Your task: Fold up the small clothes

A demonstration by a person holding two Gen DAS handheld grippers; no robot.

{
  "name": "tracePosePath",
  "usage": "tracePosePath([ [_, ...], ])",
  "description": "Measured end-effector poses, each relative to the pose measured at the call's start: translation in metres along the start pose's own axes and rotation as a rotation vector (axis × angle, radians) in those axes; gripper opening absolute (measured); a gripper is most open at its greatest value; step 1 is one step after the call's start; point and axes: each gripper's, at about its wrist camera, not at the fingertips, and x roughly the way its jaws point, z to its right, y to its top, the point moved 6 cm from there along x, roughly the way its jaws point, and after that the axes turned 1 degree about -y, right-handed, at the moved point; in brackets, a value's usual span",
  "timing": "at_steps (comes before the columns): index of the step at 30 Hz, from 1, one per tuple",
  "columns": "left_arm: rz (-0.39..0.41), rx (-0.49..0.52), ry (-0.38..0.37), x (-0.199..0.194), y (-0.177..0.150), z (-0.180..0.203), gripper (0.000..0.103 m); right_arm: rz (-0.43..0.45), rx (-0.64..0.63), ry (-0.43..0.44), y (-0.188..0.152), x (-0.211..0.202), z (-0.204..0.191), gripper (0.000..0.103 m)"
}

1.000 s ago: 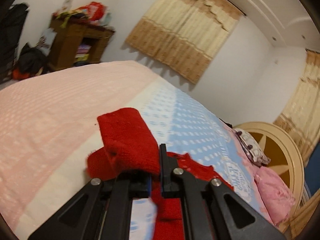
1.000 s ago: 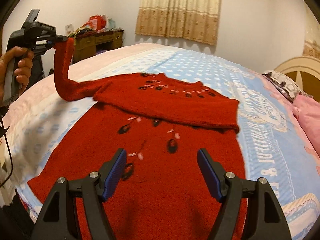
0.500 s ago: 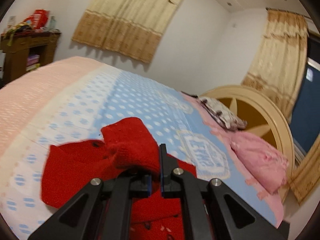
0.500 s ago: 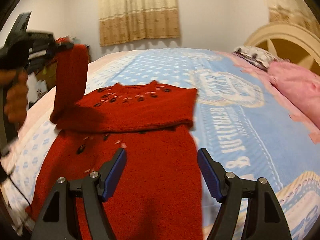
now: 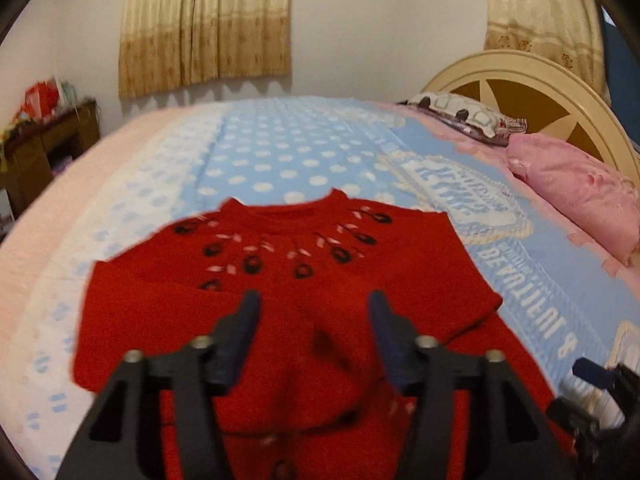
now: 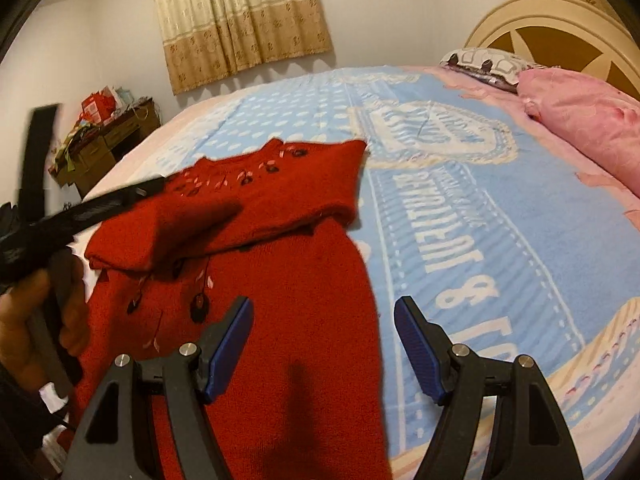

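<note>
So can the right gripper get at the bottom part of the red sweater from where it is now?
Probably yes. The right gripper hangs open just above the red sweater on the bed, with nothing between them; the left gripper is off to the side.

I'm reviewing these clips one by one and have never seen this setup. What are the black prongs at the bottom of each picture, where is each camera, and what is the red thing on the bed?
There is no robot here: a person holds a handheld two-finger gripper in each hand, and each gripper carries a fisheye camera that looks forward along its fingers. The black prongs with blue pads are those fingers. One picture looks out from the left gripper, the other from the right gripper. Both stand open and hold nothing. In the right view, the left gripper shows at the left edge, blurred, with the person's hand around its handle. The red thing is a small knitted sweater with dark embroidered motifs, lying on the blue dotted bedspread, its sleeves folded across the chest. Pillows lie by the headboard.
</note>
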Motion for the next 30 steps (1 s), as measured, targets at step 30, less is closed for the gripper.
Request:
tracePosePath([
  [30, -0.077, -0.231, 0.214, -0.002, -0.089, -0.161, 0.103, -0.184, -0.270, 0.048, 0.049, 0.089, -0.144, 0.073],
])
